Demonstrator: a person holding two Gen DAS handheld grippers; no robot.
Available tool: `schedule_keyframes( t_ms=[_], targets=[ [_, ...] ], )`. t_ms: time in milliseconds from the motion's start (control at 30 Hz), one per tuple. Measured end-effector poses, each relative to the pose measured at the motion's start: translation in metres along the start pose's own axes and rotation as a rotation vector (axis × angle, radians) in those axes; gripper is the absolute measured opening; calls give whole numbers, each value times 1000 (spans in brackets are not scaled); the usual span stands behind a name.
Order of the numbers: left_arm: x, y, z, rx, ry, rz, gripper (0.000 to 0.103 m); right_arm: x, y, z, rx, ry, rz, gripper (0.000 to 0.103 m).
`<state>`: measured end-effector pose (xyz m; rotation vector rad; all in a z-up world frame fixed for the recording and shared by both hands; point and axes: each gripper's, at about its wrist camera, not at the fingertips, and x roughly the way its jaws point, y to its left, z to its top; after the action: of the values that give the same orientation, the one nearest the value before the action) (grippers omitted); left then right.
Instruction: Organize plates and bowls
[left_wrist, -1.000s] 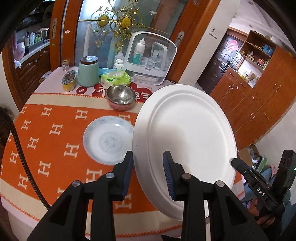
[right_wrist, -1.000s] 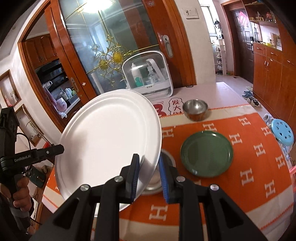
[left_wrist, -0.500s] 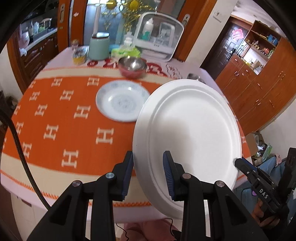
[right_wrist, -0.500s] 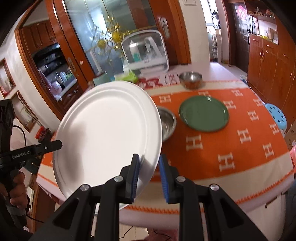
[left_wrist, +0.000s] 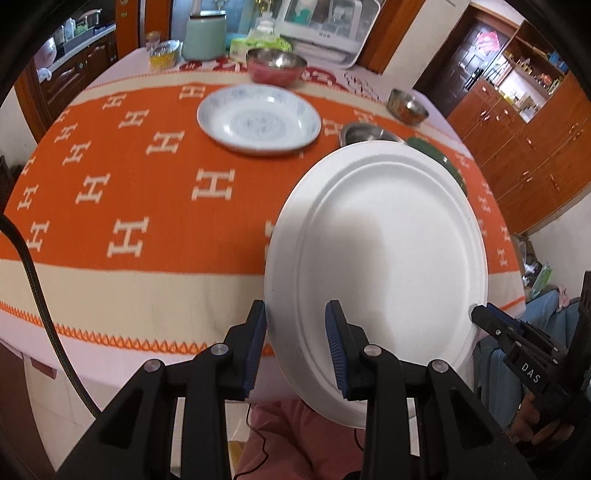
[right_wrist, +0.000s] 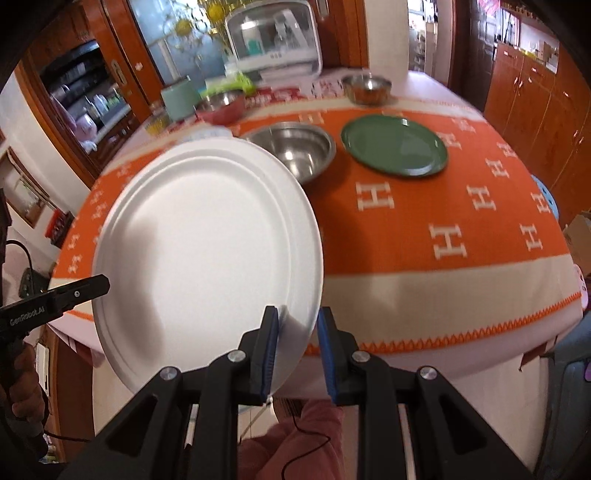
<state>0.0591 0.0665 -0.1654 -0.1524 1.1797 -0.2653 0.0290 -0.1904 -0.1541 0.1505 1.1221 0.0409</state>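
Observation:
A large white plate (left_wrist: 384, 251) is held tilted in the air at the table's near edge, its rim between the fingers of both grippers. My left gripper (left_wrist: 297, 350) is shut on its left rim. My right gripper (right_wrist: 295, 350) is shut on its right rim (right_wrist: 303, 295). On the orange tablecloth lie a patterned white plate (left_wrist: 258, 122), a green plate (right_wrist: 395, 146), a large steel bowl (right_wrist: 295, 147), a red steel bowl (left_wrist: 275, 64) and a small steel bowl (right_wrist: 367, 86).
At the table's far side stand a mint canister (left_wrist: 205, 33), a tissue pack (left_wrist: 258, 46), a foil-wrapped tin (left_wrist: 164, 55) and a white dish cabinet (right_wrist: 273, 44). Wooden cupboards (left_wrist: 524, 147) line the right. A blue stool (right_wrist: 546, 195) stands beside the table.
Both grippers with the white plate have drawn back toward the table's near edge and tipped downward; the table's dishes now look farther away and lower.

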Motion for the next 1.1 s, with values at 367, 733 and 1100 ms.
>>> schedule_keyframes(
  t_ms=[367,733,1100],
  targets=[
    [30,2,-17,1,75,38,30,30,-4,-11,-2,102,-24,23],
    [63,-19,-13,12,119,74,30,54,-31,-5,50,153,-23,24],
    [80,-49,4,-29,128,147,31,66,-53,20,-5,153,0,24]
  ],
)
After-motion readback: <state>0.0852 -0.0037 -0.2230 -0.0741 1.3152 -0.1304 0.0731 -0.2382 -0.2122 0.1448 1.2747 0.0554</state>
